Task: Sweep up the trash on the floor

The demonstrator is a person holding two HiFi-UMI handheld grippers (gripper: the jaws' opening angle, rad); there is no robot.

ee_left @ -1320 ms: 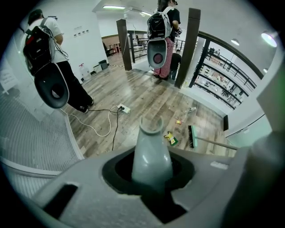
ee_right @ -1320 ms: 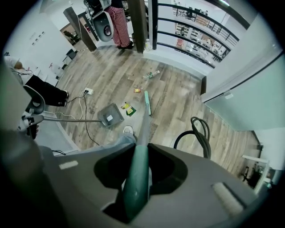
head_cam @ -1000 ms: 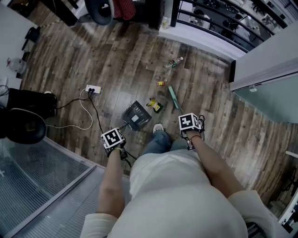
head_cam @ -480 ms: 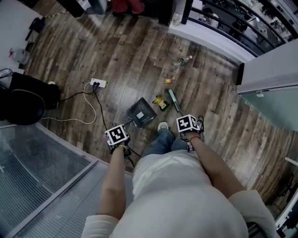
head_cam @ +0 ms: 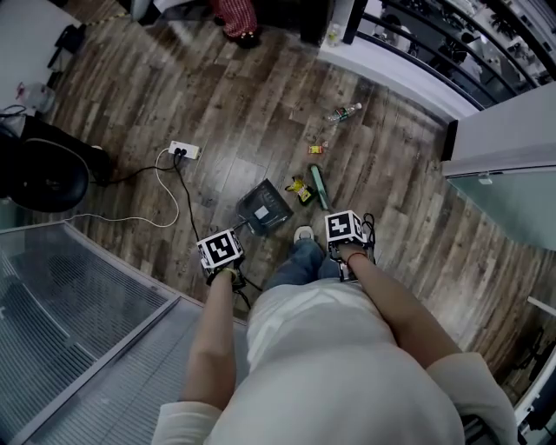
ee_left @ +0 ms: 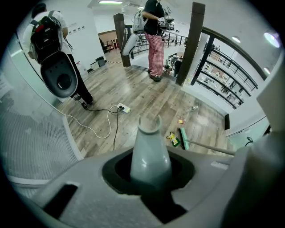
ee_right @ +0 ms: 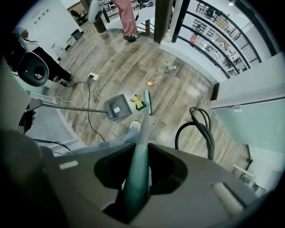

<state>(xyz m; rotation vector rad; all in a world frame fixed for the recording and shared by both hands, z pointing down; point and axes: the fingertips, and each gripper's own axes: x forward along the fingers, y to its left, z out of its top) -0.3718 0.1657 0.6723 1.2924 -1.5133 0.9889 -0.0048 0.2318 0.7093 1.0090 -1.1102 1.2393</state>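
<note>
Bright, even indoor light falls from ceiling lamps (ee_left: 108,2) and throws only soft shadows. A pale sheen lies on the floor (head_cam: 217,161) boards. Both gripper views bulge like a fisheye and have black corners. Close to the lens, the grey handle (ee_left: 150,153) and green handle (ee_right: 138,178) look soft. The head view's top edge seems slightly smeared, perhaps by motion.

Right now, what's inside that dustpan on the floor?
Only a pale square patch shows inside the dustpan, perhaps a label. The yellow wrapper lies outside, by the broom head. The pan's corners are too dark to judge.
</note>
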